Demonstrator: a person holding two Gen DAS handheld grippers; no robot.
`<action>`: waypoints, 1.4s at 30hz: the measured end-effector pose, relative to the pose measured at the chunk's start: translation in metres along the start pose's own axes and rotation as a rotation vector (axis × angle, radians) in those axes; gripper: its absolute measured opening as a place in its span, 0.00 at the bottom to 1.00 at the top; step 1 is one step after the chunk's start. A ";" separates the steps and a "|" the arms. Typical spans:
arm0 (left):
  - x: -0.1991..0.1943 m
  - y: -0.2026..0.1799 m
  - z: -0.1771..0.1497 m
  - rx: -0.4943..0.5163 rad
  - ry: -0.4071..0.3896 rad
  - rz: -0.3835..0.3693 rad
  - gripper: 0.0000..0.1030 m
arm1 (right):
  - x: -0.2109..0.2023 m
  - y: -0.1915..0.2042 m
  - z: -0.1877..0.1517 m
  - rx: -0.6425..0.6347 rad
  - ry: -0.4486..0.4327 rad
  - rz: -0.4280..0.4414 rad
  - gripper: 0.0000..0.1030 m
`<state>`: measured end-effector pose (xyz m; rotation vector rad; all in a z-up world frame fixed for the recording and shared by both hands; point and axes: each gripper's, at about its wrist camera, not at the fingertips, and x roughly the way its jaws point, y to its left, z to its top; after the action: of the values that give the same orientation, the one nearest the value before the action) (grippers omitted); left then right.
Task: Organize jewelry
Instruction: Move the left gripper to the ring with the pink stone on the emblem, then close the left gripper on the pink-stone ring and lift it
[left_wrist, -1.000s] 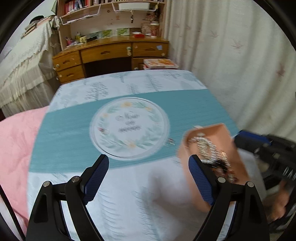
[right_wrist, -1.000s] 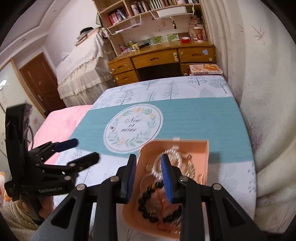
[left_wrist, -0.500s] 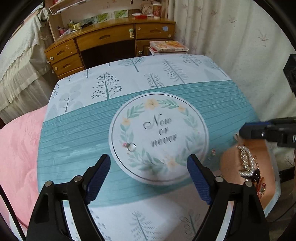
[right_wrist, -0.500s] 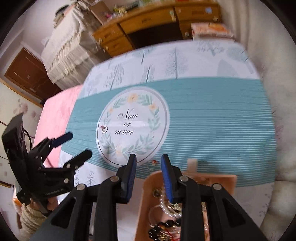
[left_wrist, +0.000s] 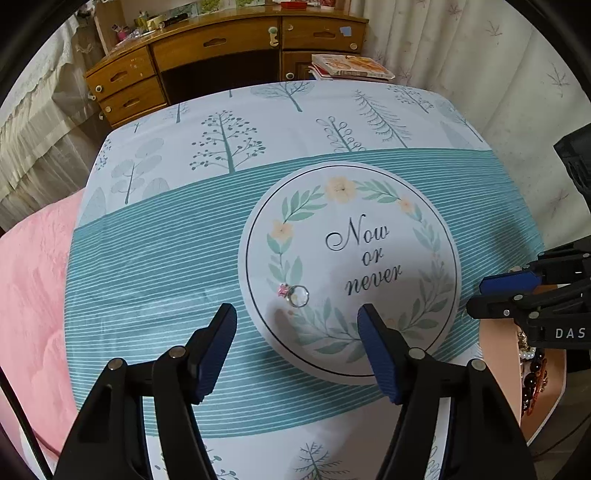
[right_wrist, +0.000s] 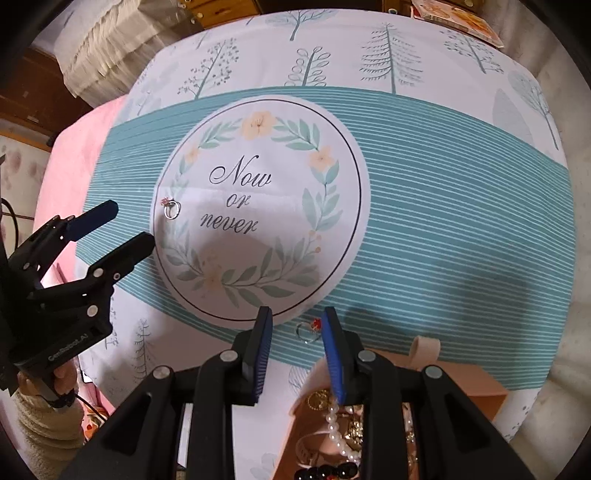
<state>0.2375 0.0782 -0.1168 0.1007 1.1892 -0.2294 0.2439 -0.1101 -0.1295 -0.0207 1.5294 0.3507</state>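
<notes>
A silver ring with a pink stone (left_wrist: 295, 294) lies on the round "Now or never" print of the tablecloth (left_wrist: 155, 280). My left gripper (left_wrist: 295, 312) points down just short of it; its jaws are closing, wide of the ring and not touching it. A second ring with a red stone (right_wrist: 308, 329) lies on the teal stripe, in the narrow gap of my right gripper (right_wrist: 296, 316), close to the right pad but not pressed. The peach jewelry box (right_wrist: 465, 384) sits beneath that gripper with pearls (right_wrist: 334, 421) and dark beads inside.
A wooden desk with drawers (left_wrist: 221, 48) stands beyond the table, with magazines (left_wrist: 351, 66) beside it. A pink blanket (left_wrist: 33, 280) lies on the left and a pale curtain (left_wrist: 480, 74) hangs on the right. A hand in a knit sleeve (right_wrist: 40, 417) holds the left gripper (right_wrist: 122, 229).
Both grippers have tilted down and come closer to the cloth. The left jaws have narrowed and now frame the pink-stone ring. The right gripper has moved off the box to the red-stone ring.
</notes>
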 end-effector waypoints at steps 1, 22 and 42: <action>0.001 0.002 0.000 -0.007 0.001 -0.002 0.64 | 0.002 0.000 0.000 -0.003 0.007 -0.012 0.27; 0.009 0.020 -0.001 -0.054 0.023 -0.025 0.64 | 0.028 0.020 0.006 -0.161 0.113 -0.147 0.09; 0.049 0.028 0.025 -0.191 0.115 -0.090 0.22 | 0.010 0.004 0.010 -0.022 -0.070 0.069 0.07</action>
<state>0.2840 0.0940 -0.1542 -0.1081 1.3260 -0.1892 0.2526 -0.1023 -0.1385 0.0267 1.4598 0.4188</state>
